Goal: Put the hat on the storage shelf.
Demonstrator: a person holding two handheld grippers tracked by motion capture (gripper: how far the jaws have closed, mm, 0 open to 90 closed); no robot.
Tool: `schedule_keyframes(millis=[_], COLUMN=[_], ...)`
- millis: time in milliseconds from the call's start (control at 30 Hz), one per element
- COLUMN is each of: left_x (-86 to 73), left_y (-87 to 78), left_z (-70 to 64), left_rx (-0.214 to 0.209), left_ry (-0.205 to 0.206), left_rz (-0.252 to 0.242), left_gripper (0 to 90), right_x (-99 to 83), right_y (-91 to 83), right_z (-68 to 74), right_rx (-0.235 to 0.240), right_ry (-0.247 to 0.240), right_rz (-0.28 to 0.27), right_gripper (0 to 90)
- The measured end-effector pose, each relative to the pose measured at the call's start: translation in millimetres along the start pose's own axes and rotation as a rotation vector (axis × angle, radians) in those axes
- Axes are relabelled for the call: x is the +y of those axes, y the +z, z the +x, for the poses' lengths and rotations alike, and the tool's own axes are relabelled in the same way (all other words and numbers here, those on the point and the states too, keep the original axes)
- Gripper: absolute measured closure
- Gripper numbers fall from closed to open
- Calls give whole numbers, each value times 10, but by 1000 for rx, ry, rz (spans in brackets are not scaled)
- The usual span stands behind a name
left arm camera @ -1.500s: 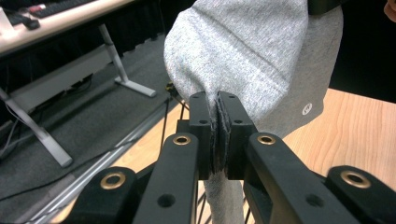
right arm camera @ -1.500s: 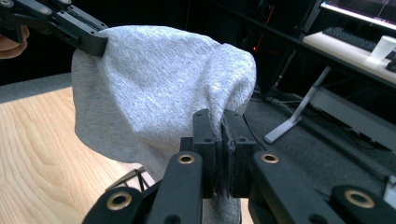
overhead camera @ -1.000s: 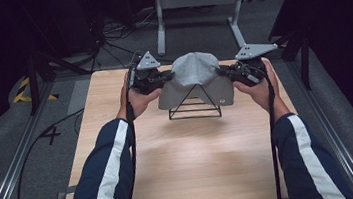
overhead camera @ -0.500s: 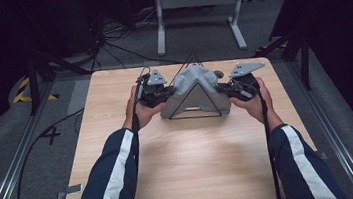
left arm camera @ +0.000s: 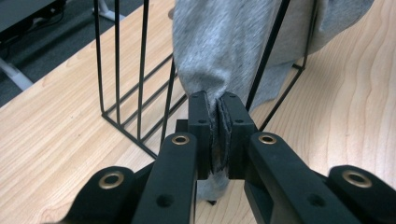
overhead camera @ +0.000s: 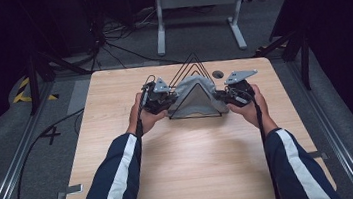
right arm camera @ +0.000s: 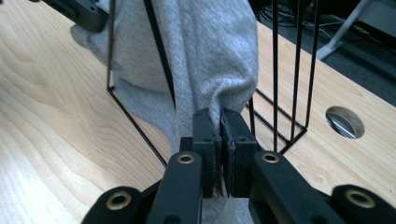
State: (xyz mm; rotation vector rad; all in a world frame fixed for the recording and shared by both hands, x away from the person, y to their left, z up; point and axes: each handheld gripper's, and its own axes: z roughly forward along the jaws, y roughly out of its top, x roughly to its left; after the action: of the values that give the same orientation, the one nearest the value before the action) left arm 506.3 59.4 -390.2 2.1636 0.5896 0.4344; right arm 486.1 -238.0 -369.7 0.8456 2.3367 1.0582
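A grey knitted cloth (overhead camera: 195,96) hangs inside a black wire rack (overhead camera: 192,65) of triangular frames near the far middle of the table. My left gripper (overhead camera: 168,100) is at the cloth's left end, shut on a pinch of the grey cloth (left arm camera: 219,70) beside the rack's wires (left arm camera: 140,70). At the cloth's right end my right gripper (overhead camera: 224,96) is likewise shut on the grey cloth (right arm camera: 205,60), which drapes between the rack's wires (right arm camera: 299,65). In both gripper views the fabric is squeezed between the closed jaws.
The light wooden table (overhead camera: 192,168) has a round cable hole (overhead camera: 218,74) just right of the rack, seen again as the hole (right arm camera: 344,121). A white metal stand (overhead camera: 194,12) and cables lie on the dark floor beyond the far edge.
Both grippers have come down and toward the near side with the cloth. It went from lying over the rack's top to sitting lower among the wires, whose peaks now stand bare above it.
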Motion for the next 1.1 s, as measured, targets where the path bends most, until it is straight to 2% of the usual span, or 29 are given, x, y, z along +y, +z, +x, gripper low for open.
schedule_keyframes(millis=[33, 167, 267, 300, 433, 667, 867, 1100], left_x=[-11, -47, -64, -76, -112, -215, -323, -494], left_y=[-17, -156, -287, -375, -505, -706, -880, -1018], left_z=[0, 23, 48, 62, 54, -31, -73, -31], left_rx=[17, 29, 43, 48, 50, 41, 37, 46], left_ry=[14, 54, 63, 64, 72, 118, 123, 121], left_rz=[-1, -12, -11, -11, -3, 31, 30, 55], left_gripper=[837, 832, 829, 824, 823, 807, 806, 786], right_x=[-8, -10, -10, -12, -26, -46, -104, -188], right_y=[5, -48, -118, -162, -246, -439, -565, -645], right_z=[-6, -9, -7, -3, -1, 20, 32, 76], right_rx=[-1, -12, -23, -32, -48, -57, -59, -59], right_ry=[3, 3, -10, -12, -12, -21, -33, -71], right_rz=[1, -12, -20, -26, -43, -40, -21, 27], right_gripper=[849, 838, 825, 815, 805, 760, 757, 727])
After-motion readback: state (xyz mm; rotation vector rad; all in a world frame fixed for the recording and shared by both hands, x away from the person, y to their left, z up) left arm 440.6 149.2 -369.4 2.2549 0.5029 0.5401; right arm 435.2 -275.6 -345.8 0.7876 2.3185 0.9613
